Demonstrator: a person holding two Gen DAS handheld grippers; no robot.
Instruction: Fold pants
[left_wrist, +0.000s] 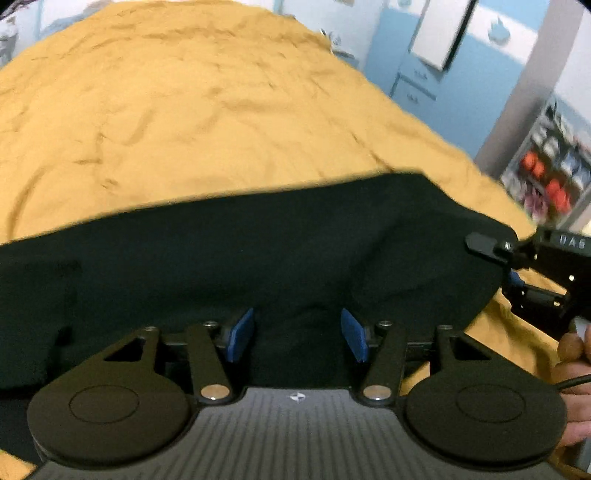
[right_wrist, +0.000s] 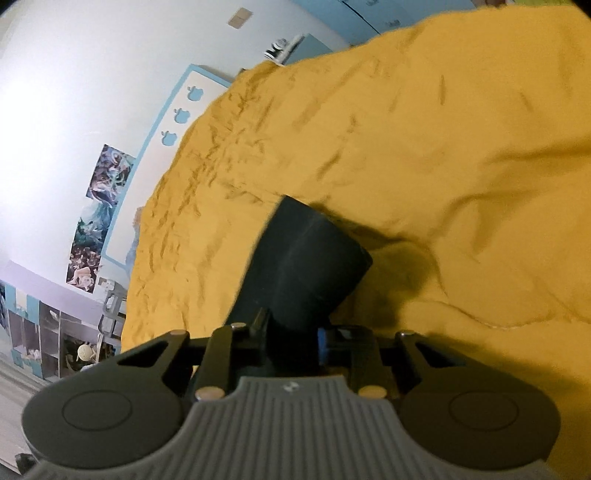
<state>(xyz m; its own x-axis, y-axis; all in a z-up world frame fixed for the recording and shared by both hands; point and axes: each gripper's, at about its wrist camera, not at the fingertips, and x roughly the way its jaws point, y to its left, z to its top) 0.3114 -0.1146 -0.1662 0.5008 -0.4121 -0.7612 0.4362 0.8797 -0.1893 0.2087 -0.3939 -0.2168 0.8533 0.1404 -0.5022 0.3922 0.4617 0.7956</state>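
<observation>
Mustard bedspread (left_wrist: 184, 110); left gripper (left_wrist: 297, 334) jaws wide over black pants (left_wrist: 258, 251); right gripper (right_wrist: 291, 339) jaws clamp pants.

Landmark: black pants (left_wrist: 258, 254). Beyond the pants, the yellow bedspread (left_wrist: 184, 110) lies open and wrinkled, unobstructed. At the pants' right edge, the right gripper (left_wrist: 491, 251) occupies the passage. Cabinets (left_wrist: 413, 85) stand past the bedspread's far edge.

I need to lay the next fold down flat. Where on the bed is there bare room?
The yellow bedspread lies bare beyond the far edge of the dark pants, up to the blue cabinets. It is crowded near the pants' right end, where the right gripper clamps fabric; the left gripper is open over them.
</observation>
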